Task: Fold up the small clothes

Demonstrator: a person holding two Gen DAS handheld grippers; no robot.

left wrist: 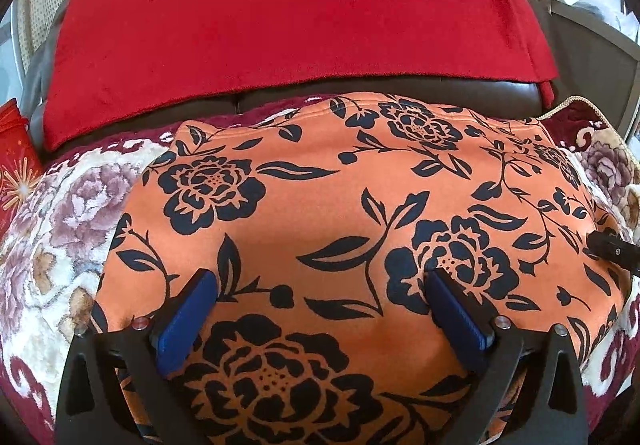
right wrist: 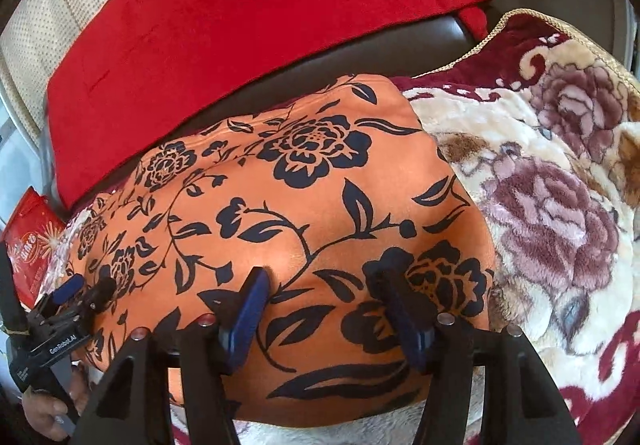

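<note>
An orange garment with black flower print point(left wrist: 320, 213) lies folded flat on a plush floral blanket point(left wrist: 52, 237); it also shows in the right wrist view point(right wrist: 304, 213). My left gripper point(left wrist: 320, 281) is open, its blue pads point(left wrist: 188, 317) resting on the near part of the cloth with nothing between them. My right gripper point(right wrist: 324, 285) is open too, its pads point(right wrist: 248, 313) pressing on the cloth near its right front edge. The left gripper also appears at the far left of the right wrist view point(right wrist: 86, 291).
A red towel point(left wrist: 288, 13) drapes over the brown leather sofa back point(left wrist: 400, 89) behind the garment. A red printed bag point(right wrist: 34, 241) sits at the left. The blanket point(right wrist: 552, 205) spreads to the right, with a gold cord edge.
</note>
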